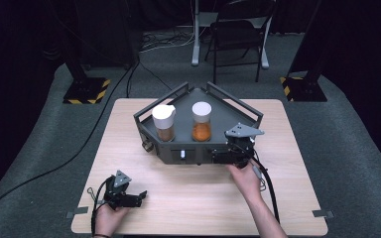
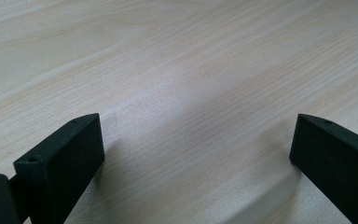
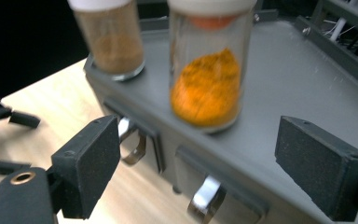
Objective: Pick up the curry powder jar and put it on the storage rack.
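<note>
On the grey five-sided metal tray (image 1: 228, 115) at the far middle of the pale wooden table (image 1: 188, 196), two clear glass jars with white lids: one with orange powder (image 1: 201, 122), one with brown powder (image 1: 164, 123) to its left. Right gripper (image 1: 238, 148) parked at the tray's near right front edge, pads (image 3: 89, 164) spread wide with nothing between them. From the right gripper view, orange jar (image 3: 209, 65) dead ahead, upright, set just back from the tray's front lip, brown jar (image 3: 112, 39) further off to the side. Looks like the approach to grab the orange one, not there yet.

Tips for doing it clean:
- Come up over the front wall first, since the pads sit about level with the tray deck and the metal drawer pulls (image 3: 206, 198) are right below. Easy to snag.
- Centre the jar between the pads before closing. Right now more room on one side than the other.
- Grip on the glass body, below the lid, around where the powder sits. Lid probably slicker and could pop.
- Close slow, glass being round and smooth.
- Keep clear of the brown jar, fairly near on the tray.

Left gripper (image 1: 124, 194) resting low at the near left of the table, pads (image 2: 70, 161) wide apart over bare wood, holding nothing. Fine to leave there.
</note>
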Action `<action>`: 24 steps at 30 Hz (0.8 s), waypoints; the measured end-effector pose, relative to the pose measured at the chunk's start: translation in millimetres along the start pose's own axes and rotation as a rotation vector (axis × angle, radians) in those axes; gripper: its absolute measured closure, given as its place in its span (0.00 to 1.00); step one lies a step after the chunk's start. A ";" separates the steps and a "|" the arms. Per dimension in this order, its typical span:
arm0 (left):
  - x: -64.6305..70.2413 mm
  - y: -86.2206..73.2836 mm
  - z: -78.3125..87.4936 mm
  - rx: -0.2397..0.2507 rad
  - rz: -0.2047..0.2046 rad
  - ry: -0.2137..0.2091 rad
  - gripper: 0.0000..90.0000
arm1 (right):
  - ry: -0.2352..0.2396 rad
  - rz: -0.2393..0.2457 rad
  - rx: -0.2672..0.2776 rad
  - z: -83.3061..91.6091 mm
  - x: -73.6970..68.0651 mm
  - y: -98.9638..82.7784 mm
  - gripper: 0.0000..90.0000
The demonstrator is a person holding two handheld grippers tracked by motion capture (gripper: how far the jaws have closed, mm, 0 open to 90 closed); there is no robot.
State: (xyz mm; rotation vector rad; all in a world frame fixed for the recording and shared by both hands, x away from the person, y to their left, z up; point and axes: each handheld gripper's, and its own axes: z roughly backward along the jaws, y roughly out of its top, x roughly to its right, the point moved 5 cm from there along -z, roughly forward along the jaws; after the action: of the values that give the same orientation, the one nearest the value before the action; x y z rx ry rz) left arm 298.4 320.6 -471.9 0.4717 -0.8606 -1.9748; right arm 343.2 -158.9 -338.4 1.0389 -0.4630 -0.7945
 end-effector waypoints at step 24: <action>0.1 0.0 0.0 0.000 0.000 0.001 0.03 | 0.060 0.055 -0.002 27.2 -8.1 -76.9 0.14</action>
State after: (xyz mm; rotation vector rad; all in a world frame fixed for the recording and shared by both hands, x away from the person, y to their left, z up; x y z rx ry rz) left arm 298.4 320.6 -471.9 0.4724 -0.8600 -1.9747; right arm 291.9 -189.5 -394.5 1.0413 -0.4376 -0.7128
